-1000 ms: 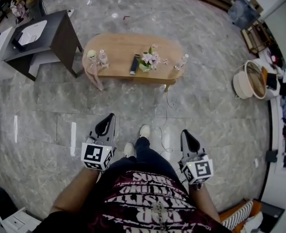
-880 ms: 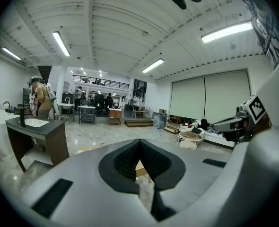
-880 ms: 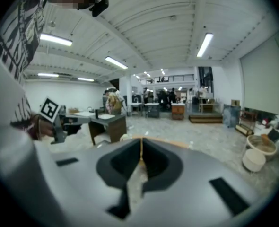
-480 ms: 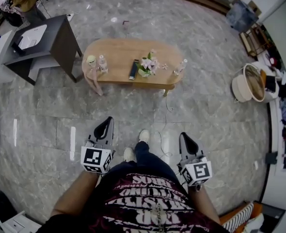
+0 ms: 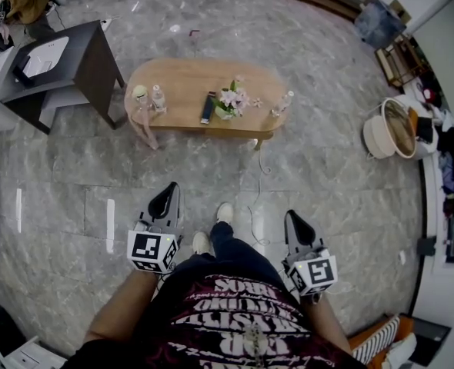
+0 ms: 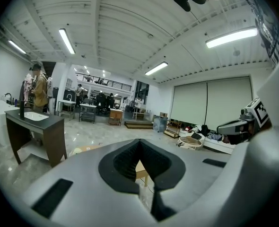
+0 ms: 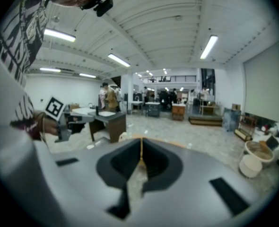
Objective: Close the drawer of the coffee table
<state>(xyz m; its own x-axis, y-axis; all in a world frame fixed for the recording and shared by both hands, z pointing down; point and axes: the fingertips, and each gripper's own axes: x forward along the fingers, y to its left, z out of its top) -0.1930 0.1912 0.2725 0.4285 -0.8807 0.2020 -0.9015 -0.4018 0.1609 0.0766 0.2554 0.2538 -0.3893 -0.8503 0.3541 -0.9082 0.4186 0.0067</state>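
Head view shows the oval wooden coffee table (image 5: 182,83) on the grey stone floor (image 5: 335,183), well apart from both grippers, ahead of them. The left gripper (image 5: 168,198) and the right gripper (image 5: 296,225) are clenched and hold nothing. The drawer cannot be made out.

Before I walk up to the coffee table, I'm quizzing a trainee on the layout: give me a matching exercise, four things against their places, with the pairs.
Things:
1 flowers
2 dark remote
3 dark stand
4 round basket

Places:
A far right of the head view
B left of the coffee table
C middle of the tabletop
D tabletop, just left of the flowers

Pairs: 1-C; 2-D; 3-B; 4-A
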